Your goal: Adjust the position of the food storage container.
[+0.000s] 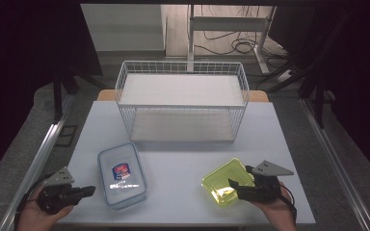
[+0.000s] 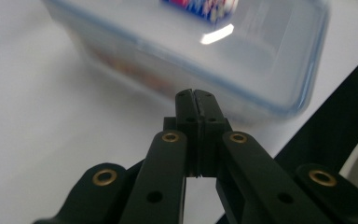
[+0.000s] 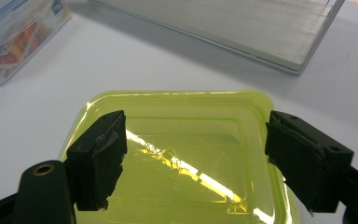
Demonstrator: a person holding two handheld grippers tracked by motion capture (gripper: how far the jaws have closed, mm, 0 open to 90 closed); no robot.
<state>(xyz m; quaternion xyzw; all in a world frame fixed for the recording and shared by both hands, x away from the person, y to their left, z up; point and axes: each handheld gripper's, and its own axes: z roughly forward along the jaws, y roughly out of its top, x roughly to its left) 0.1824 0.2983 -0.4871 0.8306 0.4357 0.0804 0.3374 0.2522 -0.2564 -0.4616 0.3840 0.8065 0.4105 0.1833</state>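
A clear lidded box with a blue rim and a red-blue label lies at the table's front left. Its near side is blurred in the left gripper view. My left gripper is just left of this box, with its jaws pressed together and nothing between them. A yellow-green lidded container sits at the front right. My right gripper stands open over its near part. One jaw is at each side of the yellow-green lid, and the pads do not press on it.
A white wire basket rack with two shelf boards stands at the back middle of the pale table. Its lower board and the clear box show beyond the yellow-green container. Dark floor and cables surround the table.
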